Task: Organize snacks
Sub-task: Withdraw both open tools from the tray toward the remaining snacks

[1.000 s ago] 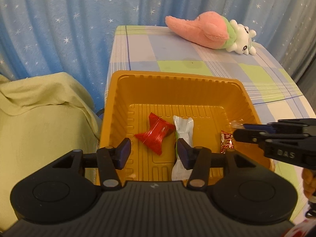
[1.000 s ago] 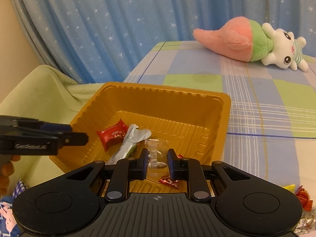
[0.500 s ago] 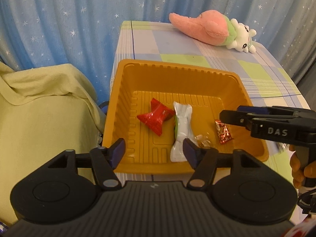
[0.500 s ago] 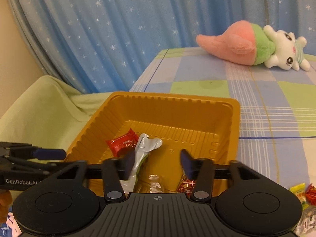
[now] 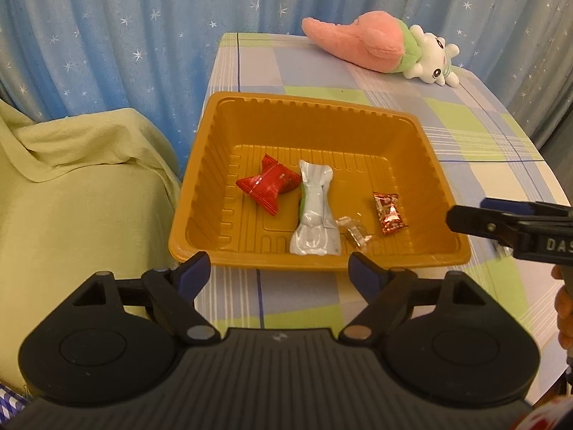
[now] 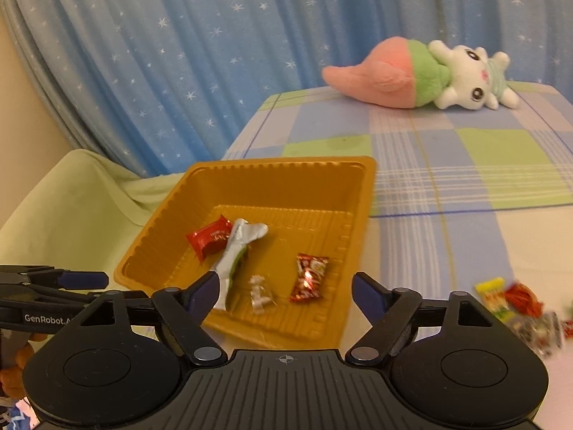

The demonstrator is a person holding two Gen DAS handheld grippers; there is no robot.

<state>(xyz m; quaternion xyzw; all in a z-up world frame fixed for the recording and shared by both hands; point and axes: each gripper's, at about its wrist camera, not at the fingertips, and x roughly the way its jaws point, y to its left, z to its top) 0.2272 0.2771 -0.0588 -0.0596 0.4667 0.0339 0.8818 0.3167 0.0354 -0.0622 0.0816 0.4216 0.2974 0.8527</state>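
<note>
Item 1, my left gripper (image 5: 277, 272): jaws wide and opening, nothing between them; it is angled steeply down, its tips just short of the near rim of the orange tray (image 5: 358, 109).

Item 2, my right gripper (image 6: 284, 292): jaws wide and opening, empty; tilted down over the tray's near edge. From the left camera it reaches in from the right, clear of the tray's right wall.

Item 3, tray contents, all on the floor: red wrapped snack (image 5: 268, 186) at left; silver-and-green packet (image 5: 315, 215) touching it; small clear-wrapped sweet (image 5: 354, 233) beside the packet's near end; red foil candy (image 5: 389, 213) apart, at right.

Item 4, loose snacks (image 6: 519, 304) on the checked tablecloth (image 6: 465, 165), right of the tray, blurred.
</note>
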